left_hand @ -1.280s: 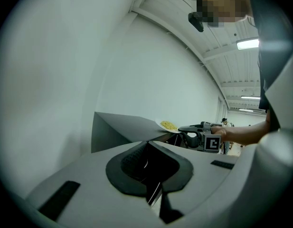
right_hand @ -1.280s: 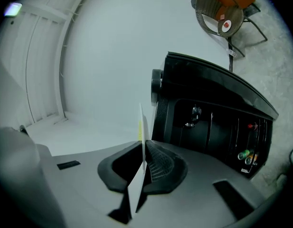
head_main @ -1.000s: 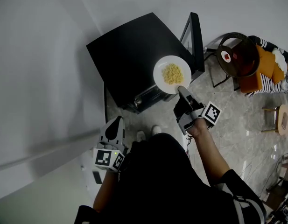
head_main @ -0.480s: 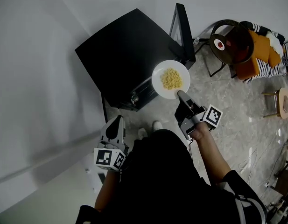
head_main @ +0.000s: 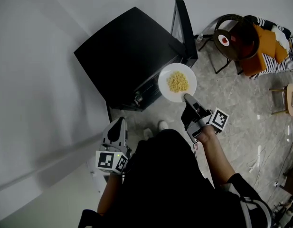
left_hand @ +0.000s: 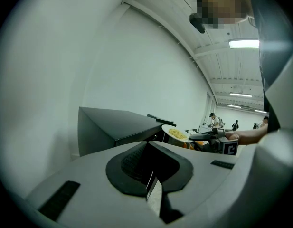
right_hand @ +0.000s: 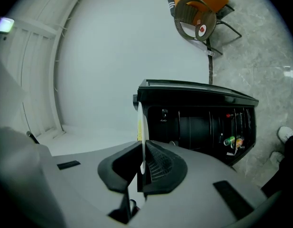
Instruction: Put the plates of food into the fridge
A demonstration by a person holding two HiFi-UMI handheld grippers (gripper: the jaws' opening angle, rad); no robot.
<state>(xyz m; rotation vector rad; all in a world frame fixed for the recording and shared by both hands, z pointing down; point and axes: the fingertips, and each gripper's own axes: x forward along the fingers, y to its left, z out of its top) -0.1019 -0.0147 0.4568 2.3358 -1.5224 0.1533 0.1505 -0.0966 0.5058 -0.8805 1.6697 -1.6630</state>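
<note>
- The right tongs (head_main: 186,97) are clamped on the near rim of the white plate (head_main: 166,80). The right gripper view shows the rim edge-on between the two pads.
- The plate is held level, with a heap of yellow food (head_main: 177,81) at its middle.
- A second ago the plate showed over the front corner of the black fridge (head_main: 127,56). Now it lies further out from the top, before the fridge's open front and partly over the marble floor (head_main: 241,113).
- The fridge door (head_main: 183,30) stands open, as before, just beyond the plate's far edge.
- The right hand has come slightly toward the right of the head view, together with the plate.
- The left tongs (head_main: 118,123) are together with nothing between them. They hang low at the person's left side, well apart from the plate, at nearly the same spot as a second ago.
- The orange cushion (head_main: 267,46) now shows higher in the head view's right corner.
</note>
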